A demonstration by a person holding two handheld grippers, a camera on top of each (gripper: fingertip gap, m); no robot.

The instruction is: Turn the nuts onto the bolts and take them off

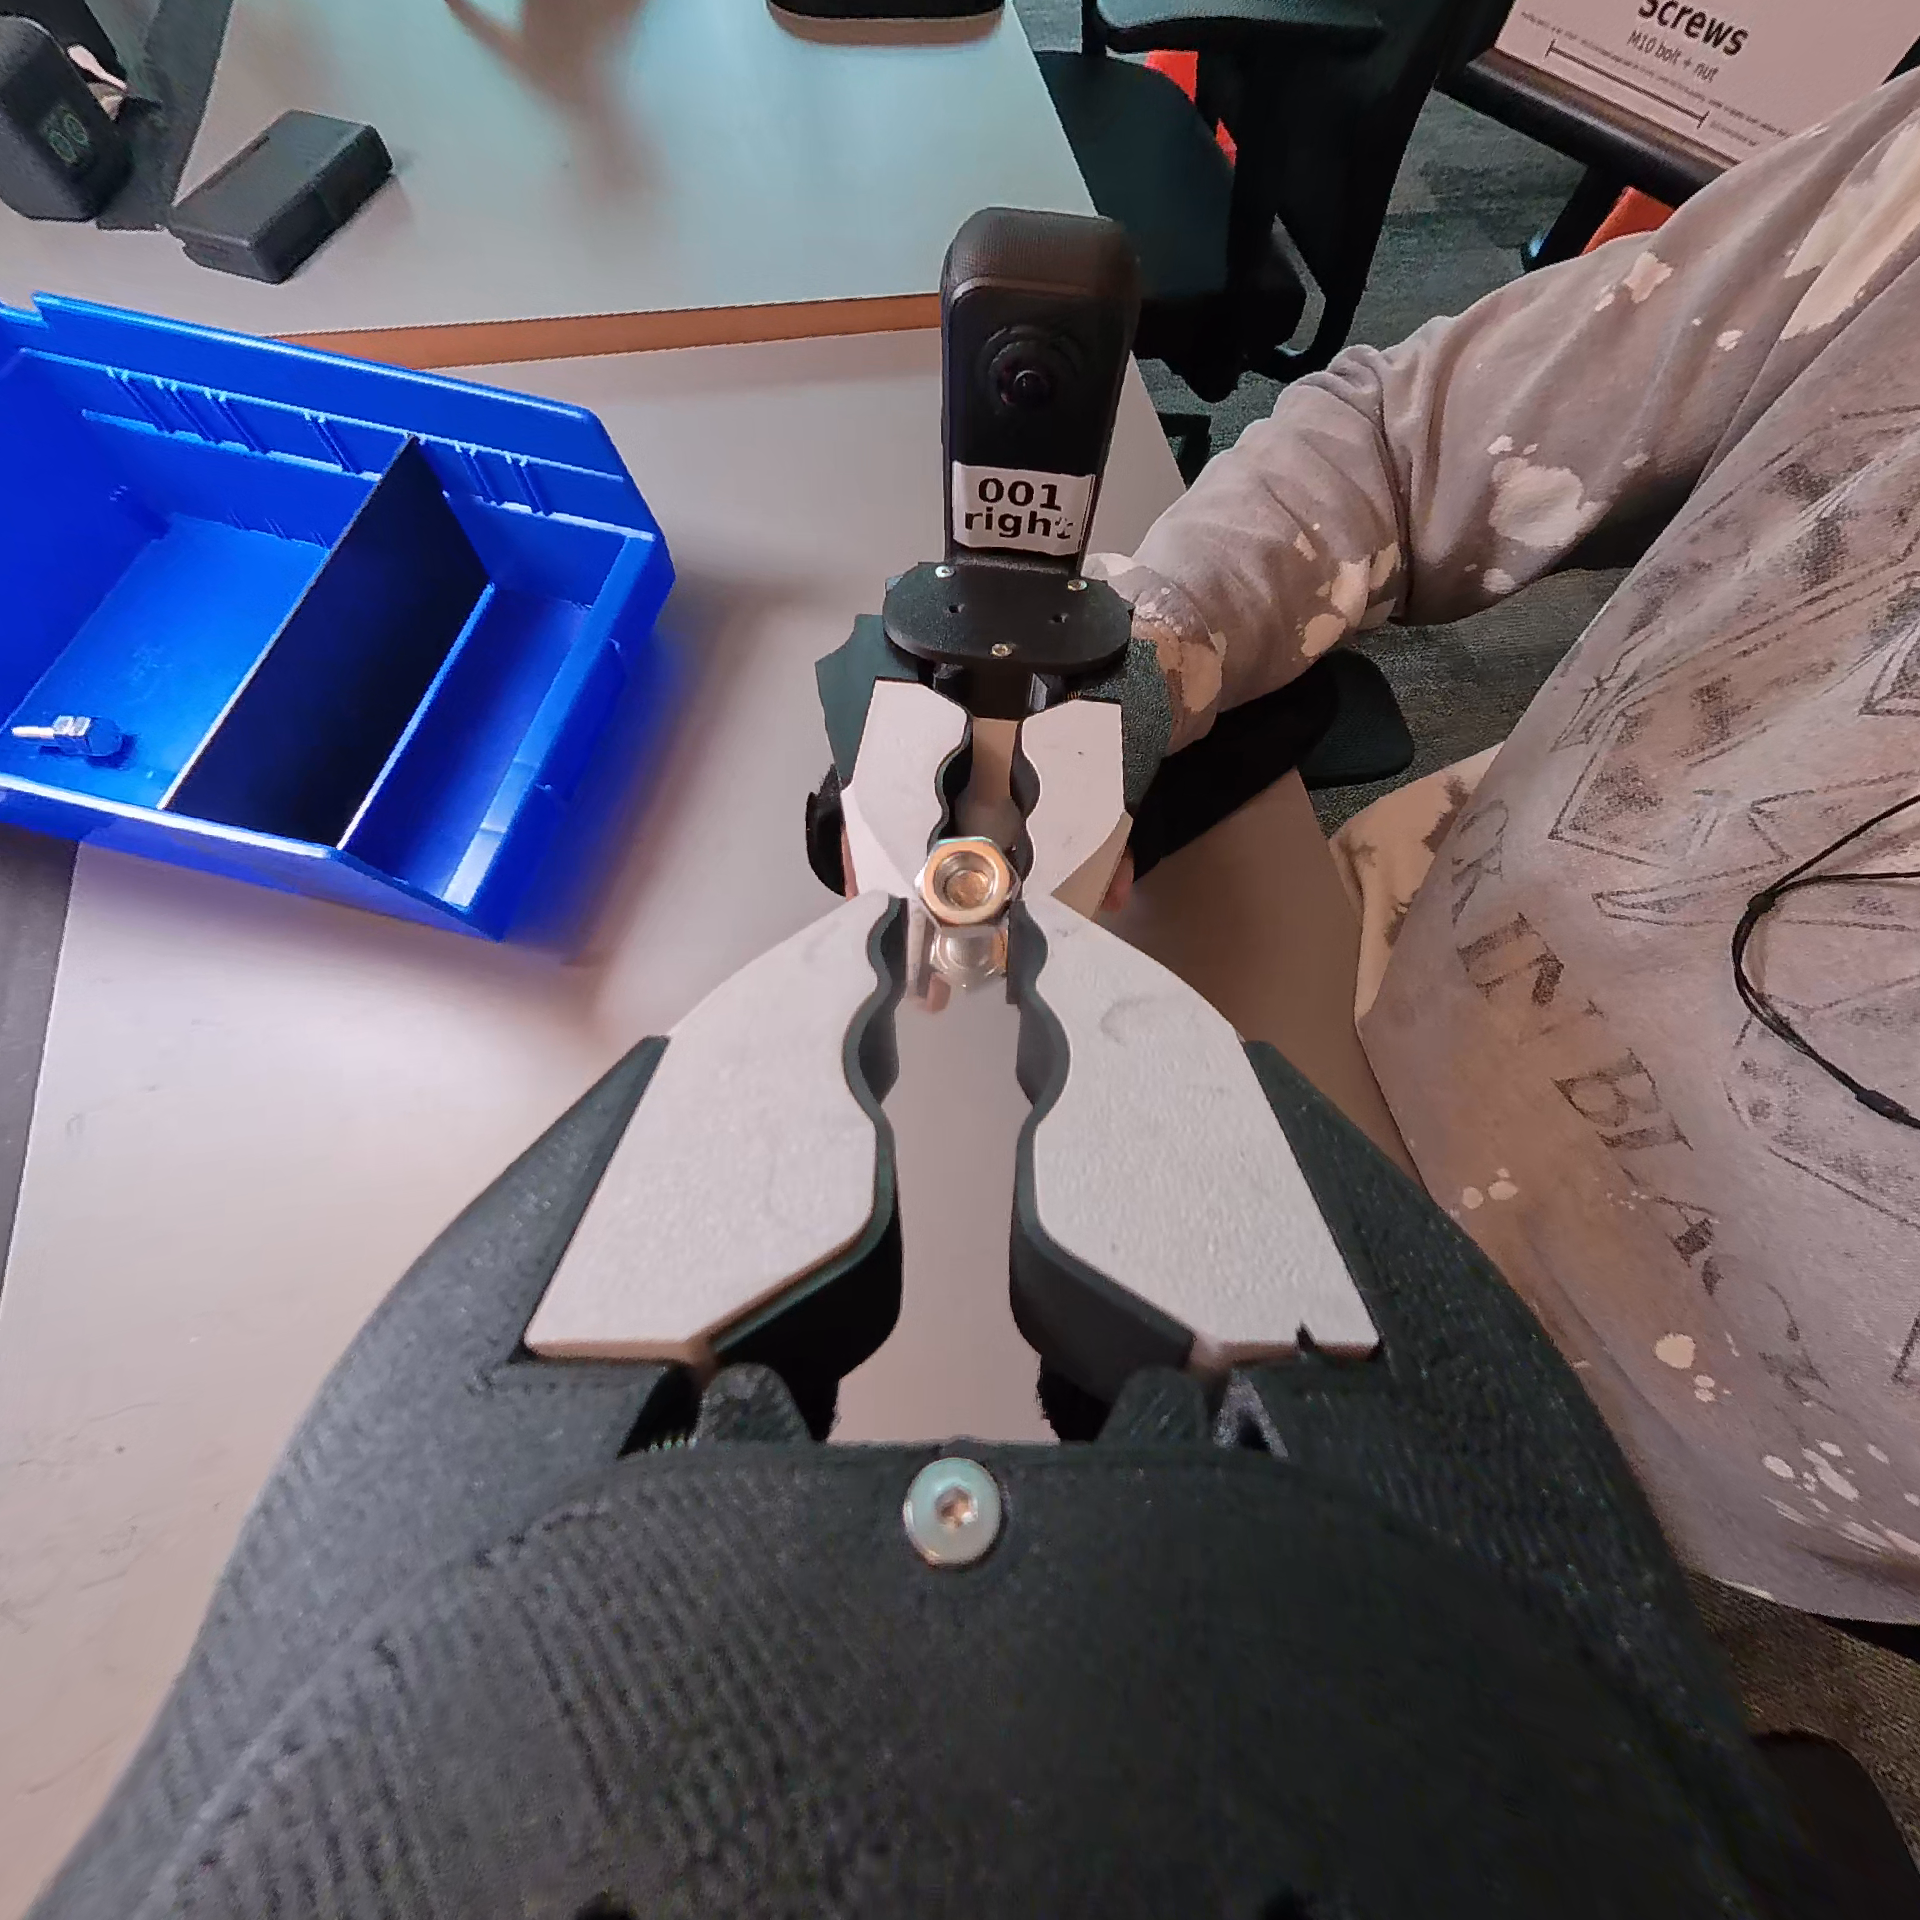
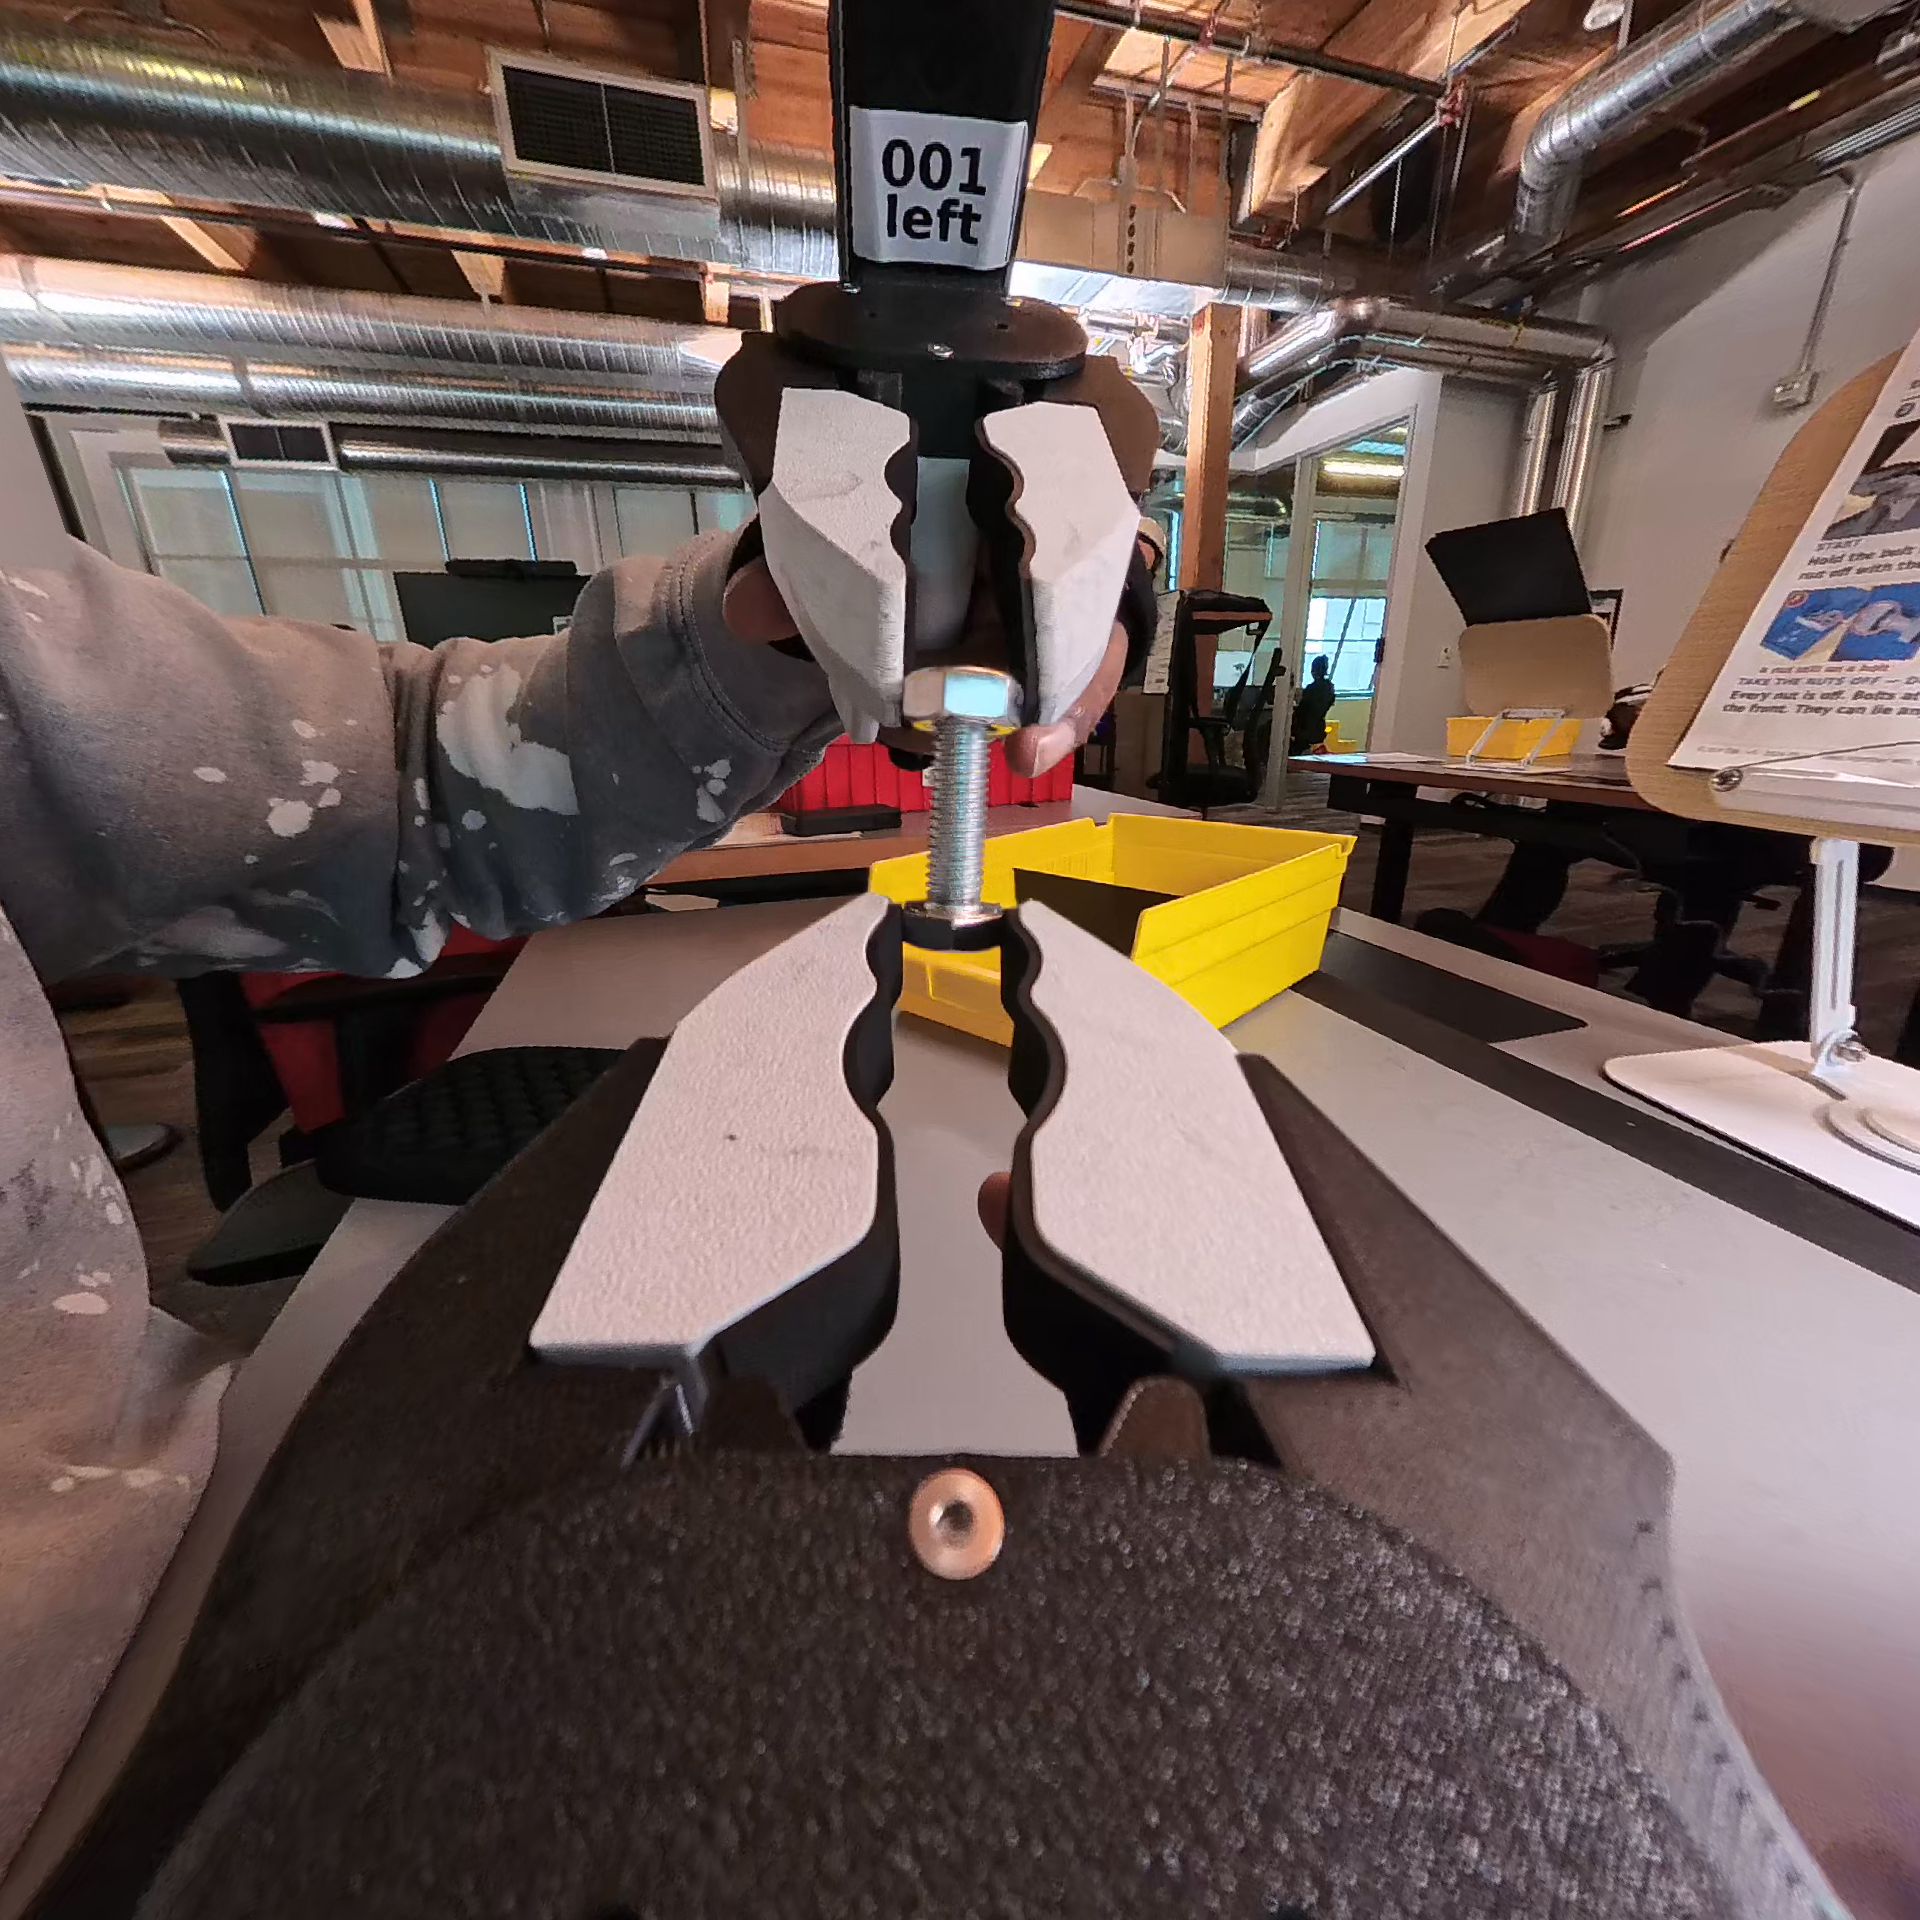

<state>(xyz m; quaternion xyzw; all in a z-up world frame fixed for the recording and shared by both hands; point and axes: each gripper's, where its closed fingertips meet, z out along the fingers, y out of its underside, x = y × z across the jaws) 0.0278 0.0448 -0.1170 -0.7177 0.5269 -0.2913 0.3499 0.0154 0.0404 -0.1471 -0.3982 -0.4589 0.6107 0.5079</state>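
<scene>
A silver bolt (image 2: pixel 954 821) spans the gap between my two grippers, which face each other tip to tip above the table's edge. My left gripper (image 1: pixel 961 925) is shut on the bolt's hex head (image 2: pixel 958 698). My right gripper (image 2: pixel 951 920) is shut on a nut (image 2: pixel 951 914) sitting near the threaded end of the bolt. Most of the thread between head and nut is bare. In the left wrist view the bolt shows end-on as a hex (image 1: pixel 961 883) between both sets of fingertips.
A blue divided bin (image 1: pixel 582 665) stands on the table at the left, with one small bolt (image 1: pixel 68 730) in its left compartment. A yellow bin (image 2: pixel 1247 904) lies beyond the grippers. An instruction stand (image 2: pixel 1829 935) is at the right. A person's grey sleeve (image 2: pixel 312 779) is at the left.
</scene>
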